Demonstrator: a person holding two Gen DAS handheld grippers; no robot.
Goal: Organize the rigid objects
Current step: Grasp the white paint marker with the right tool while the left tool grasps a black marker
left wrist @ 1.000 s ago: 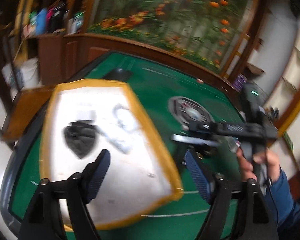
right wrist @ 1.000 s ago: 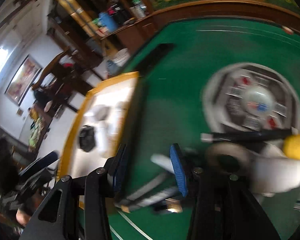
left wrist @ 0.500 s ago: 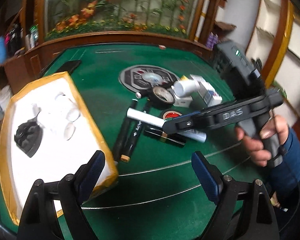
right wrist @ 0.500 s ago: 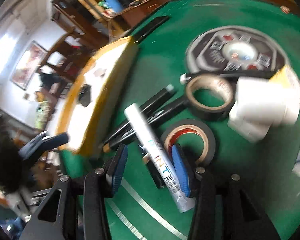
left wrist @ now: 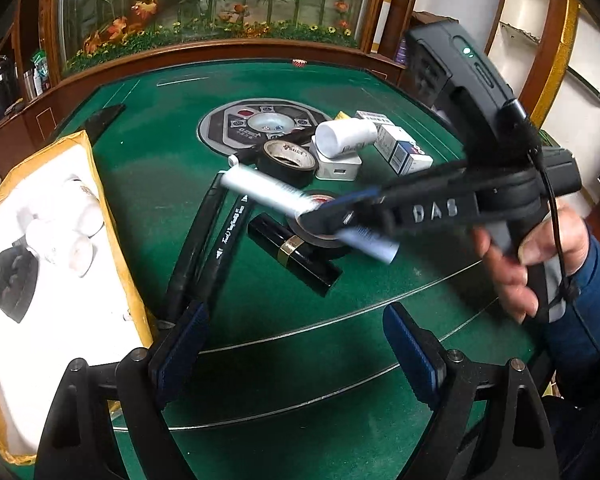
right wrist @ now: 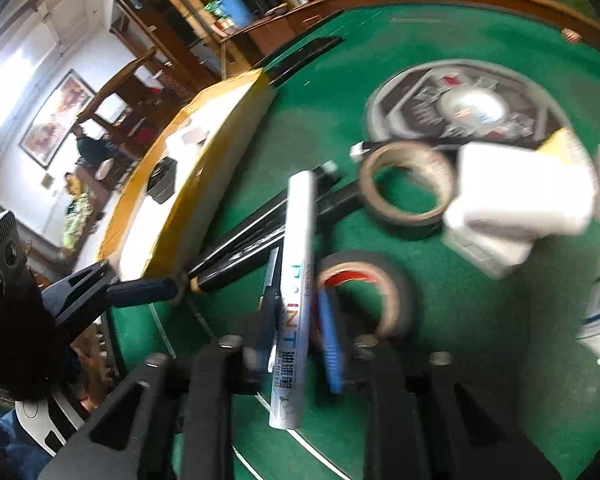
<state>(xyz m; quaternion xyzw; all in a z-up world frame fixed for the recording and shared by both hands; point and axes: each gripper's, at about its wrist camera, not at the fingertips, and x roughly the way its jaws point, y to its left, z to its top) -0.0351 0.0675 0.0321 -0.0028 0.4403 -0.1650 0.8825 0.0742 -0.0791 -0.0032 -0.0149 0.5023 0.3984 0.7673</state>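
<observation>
My right gripper (right wrist: 296, 312) is shut on a white paint marker (right wrist: 298, 240), gripping it near its lower half; the marker's cap end points away over the table. From the left wrist view, the same right gripper (left wrist: 324, 216) holds the white marker (left wrist: 260, 188) just above a red-cored tape roll (left wrist: 320, 240). My left gripper (left wrist: 290, 316) stands open over the green felt with nothing between its fingers, close to the corner of the yellow-rimmed white tray (left wrist: 120, 264). Two black markers (left wrist: 204, 240) lie beside the tray.
A black tape roll (left wrist: 288, 160), a black tube with a gold band (left wrist: 296, 254), a white bottle (left wrist: 344, 136), a white charger (left wrist: 336, 166) and small boxes (left wrist: 400, 148) lie near the round grey console (left wrist: 260, 124). White bottles (left wrist: 72, 232) and a black object (left wrist: 12, 284) sit in the tray.
The right gripper's jaws closed on the white marker that lay between them. The left gripper swung from above the tray toward the pile and sank nearer the felt.
</observation>
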